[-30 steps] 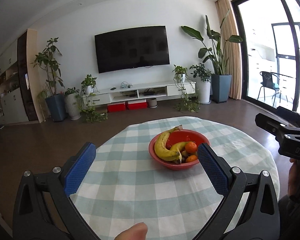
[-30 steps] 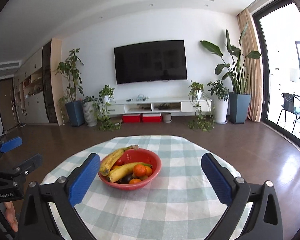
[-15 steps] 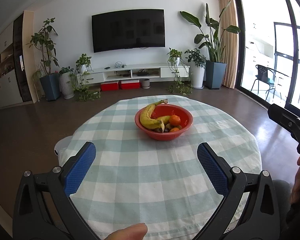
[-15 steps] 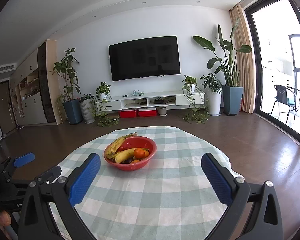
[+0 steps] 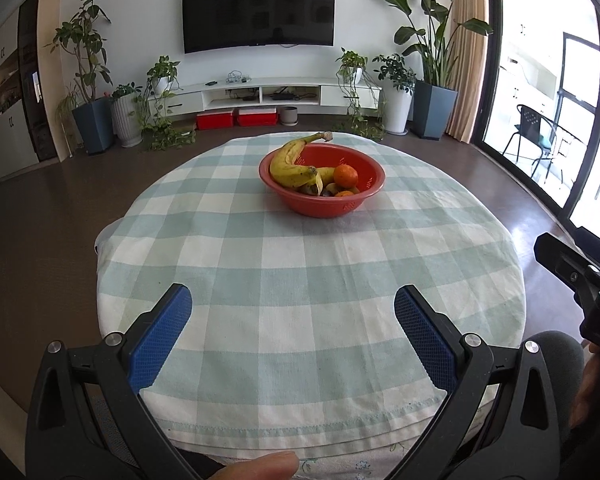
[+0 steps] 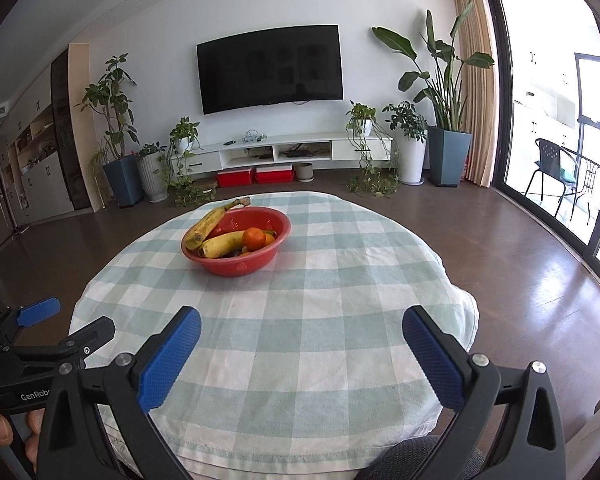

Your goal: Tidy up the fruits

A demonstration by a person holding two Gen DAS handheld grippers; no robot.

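Both hand-held grippers, left (image 5: 293,330) and right (image 6: 301,350), had drawn back from the red plastic bowl (image 5: 364,196), fingers spread and empty, while yellow bananas (image 5: 290,164) and oranges (image 5: 345,176) lay gathered inside it.

Daylight pours in from the glass doors (image 6: 556,128) on the right, blown out white there and glaring off the dark floor (image 6: 552,280). The room is bright and sharp. Walls bow at the edges, corners darken to black.

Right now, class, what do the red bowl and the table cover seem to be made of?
Red bowl: probably plastic, smooth with a soft sheen and perforated walls. Table cover: woven cloth, matte green-and-white check, stitched hem and soft folds at the edge.
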